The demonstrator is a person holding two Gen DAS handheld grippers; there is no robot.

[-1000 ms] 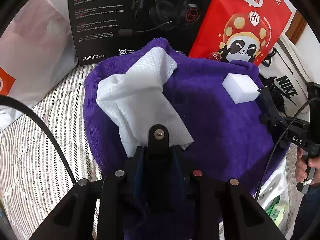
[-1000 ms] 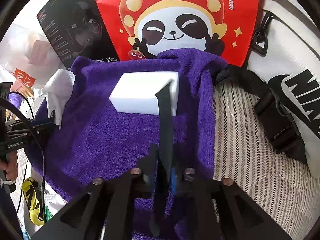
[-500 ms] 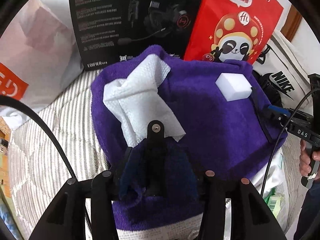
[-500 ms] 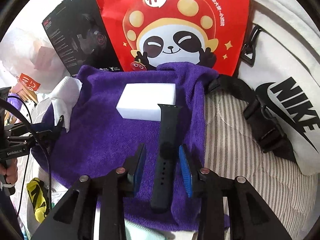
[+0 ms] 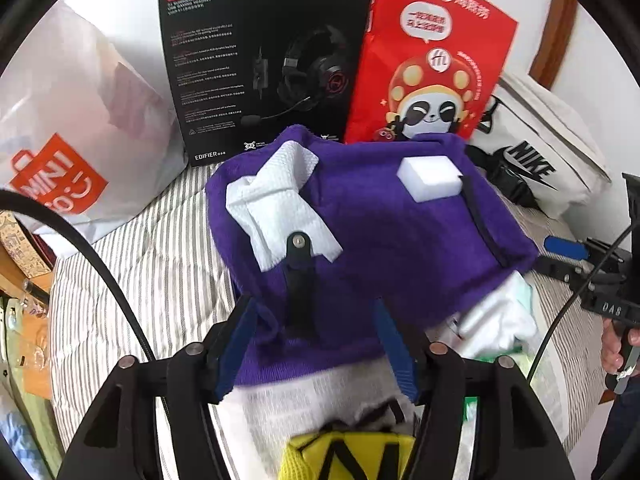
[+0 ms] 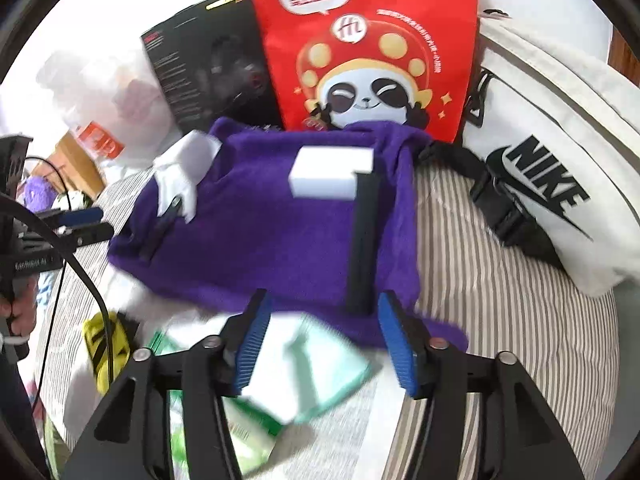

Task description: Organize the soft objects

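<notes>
Spread wide, both blue-padded fingers (image 5: 240, 344) of the left gripper (image 5: 316, 344), gripping nothing, hanging over the near edge of a purple towel (image 5: 380, 240) laid on the striped bed (image 5: 152, 264). On the towel's left side, a crumpled white paper towel (image 5: 276, 204) with a black watch strap (image 5: 298, 276) lying across its near corner, pin end away from the camera; likely set there to gather the soft things on one cloth. Near the far right corner, a white sponge block (image 5: 430, 178), and along the right edge a second black strap (image 5: 478, 220). Propped behind the far edge, a black headset box (image 5: 260, 60) and a red panda bag (image 5: 432, 60).

From the right wrist: fingers (image 6: 254, 340) of the right gripper (image 6: 322, 340) likewise parted and holding nothing, just short of the towel's (image 6: 260, 240) near edge. Straight ahead, that second strap (image 6: 364, 240), its far end touching the sponge (image 6: 330, 174); apparently laid lengthwise along the right edge for a tidy row. Beneath the fingers, blurred green-and-white packets (image 6: 300, 364). Beside the right edge, a white Nike bag (image 6: 560, 160).
</notes>
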